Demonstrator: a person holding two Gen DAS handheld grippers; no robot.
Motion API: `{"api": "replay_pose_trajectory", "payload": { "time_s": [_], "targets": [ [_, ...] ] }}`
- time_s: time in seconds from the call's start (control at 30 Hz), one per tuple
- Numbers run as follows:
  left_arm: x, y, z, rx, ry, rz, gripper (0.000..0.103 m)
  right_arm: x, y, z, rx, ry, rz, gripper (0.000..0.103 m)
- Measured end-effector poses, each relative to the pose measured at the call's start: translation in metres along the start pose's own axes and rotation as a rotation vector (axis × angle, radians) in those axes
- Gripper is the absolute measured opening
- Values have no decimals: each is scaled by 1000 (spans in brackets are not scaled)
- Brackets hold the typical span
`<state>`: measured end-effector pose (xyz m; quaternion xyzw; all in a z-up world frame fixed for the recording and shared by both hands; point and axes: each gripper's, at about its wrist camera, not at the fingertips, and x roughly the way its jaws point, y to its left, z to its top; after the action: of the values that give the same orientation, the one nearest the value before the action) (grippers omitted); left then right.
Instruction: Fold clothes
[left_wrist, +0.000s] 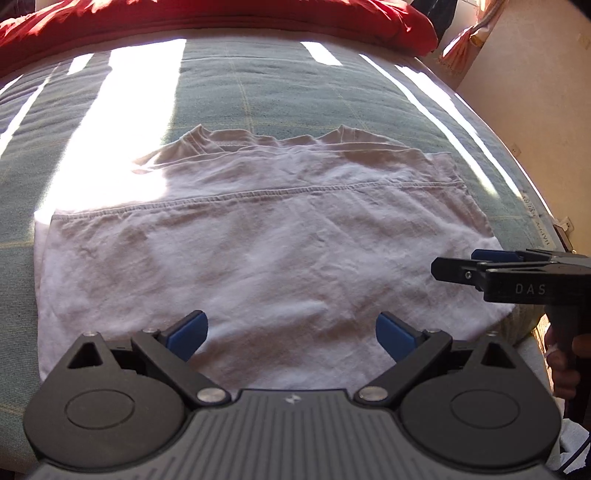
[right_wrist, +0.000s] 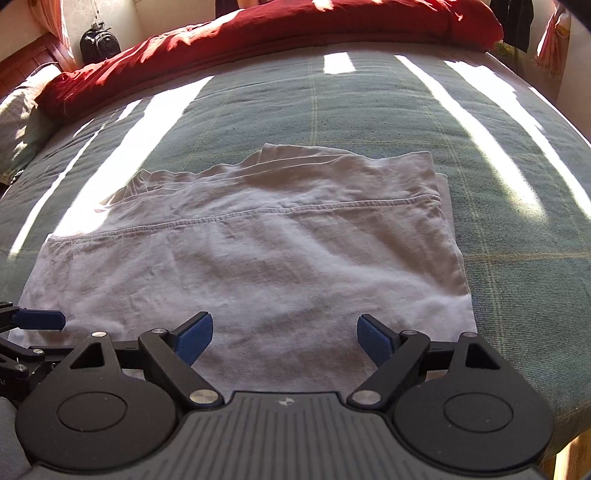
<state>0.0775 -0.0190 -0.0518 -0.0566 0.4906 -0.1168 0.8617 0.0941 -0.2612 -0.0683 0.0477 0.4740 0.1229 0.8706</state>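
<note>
The white shirt (left_wrist: 258, 258) lies flat on the bed (right_wrist: 369, 110), its hemmed lower half already doubled up over the collar end, so the step in hand looks like the next fold. Both tools hang over the shirt's near edge, the left tool (left_wrist: 291, 334) and the right tool (right_wrist: 284, 338), each with jaws spread wide and nothing between them. To fold well, pinch both layers at the shirt's near corners and carry them evenly, keeping the edges aligned.
</note>
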Motion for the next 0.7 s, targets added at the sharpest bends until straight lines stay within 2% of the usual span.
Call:
{"api": "replay_pose_trajectory", "payload": {
  "time_s": [0.07, 0.17, 0.37, 0.57, 0.7],
  "targets": [
    [-3, -9, 0, 12, -12, 31, 98, -6, -3, -2, 11, -19, 15, 89],
    [5, -17, -5, 25, 28, 96, 98, -15, -7, -4, 20, -44, 18, 90],
    [17, -25, -36, -20, 122, 111, 98, -32, -15, -20, 59, -61, 26, 92],
    [0, -30, -43, -15, 67, 144, 98, -46, -18, -31, 88, -77, 40, 93],
    [2, -21, -47, -44, 80, 173, 98, -54, -14, -33, 76, -97, 47, 94]
  ]
}}
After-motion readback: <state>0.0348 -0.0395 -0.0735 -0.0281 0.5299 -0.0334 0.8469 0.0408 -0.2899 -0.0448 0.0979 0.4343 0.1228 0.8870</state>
